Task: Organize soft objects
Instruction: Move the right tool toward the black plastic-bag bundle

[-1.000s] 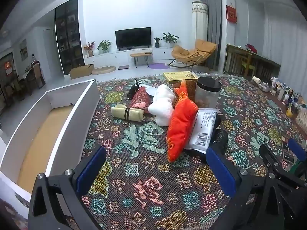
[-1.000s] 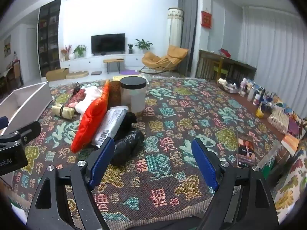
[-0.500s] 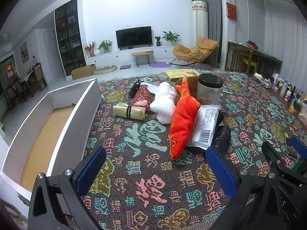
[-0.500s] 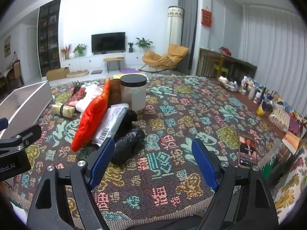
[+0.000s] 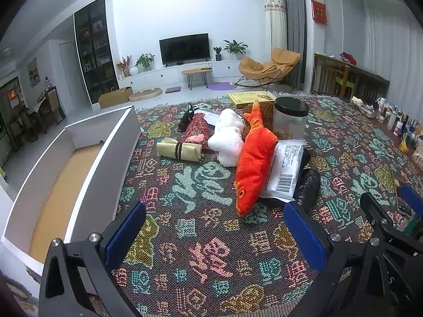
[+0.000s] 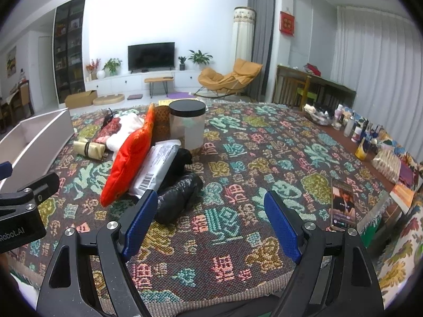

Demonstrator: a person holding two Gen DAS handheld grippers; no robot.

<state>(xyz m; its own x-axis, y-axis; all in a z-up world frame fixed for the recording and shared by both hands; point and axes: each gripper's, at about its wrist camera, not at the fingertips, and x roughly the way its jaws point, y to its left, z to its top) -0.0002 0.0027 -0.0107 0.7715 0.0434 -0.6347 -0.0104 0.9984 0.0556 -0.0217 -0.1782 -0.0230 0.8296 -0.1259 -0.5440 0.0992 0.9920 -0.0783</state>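
Observation:
A pile of soft things lies on the patterned tablecloth: an orange plush fish, a white plush, a red patterned pouch, a rolled beige cloth, a white plastic packet and a black bag. My left gripper is open and empty, short of the fish. My right gripper is open and empty, its left finger beside the black bag.
A white open box stands at the table's left. A clear jar with black lid and a brown container stand behind the pile. Bottles and books line the right edge. A phone lies right.
Both views have pulled back and risen slightly; the pile looks a little farther. Both grippers stay open and empty.

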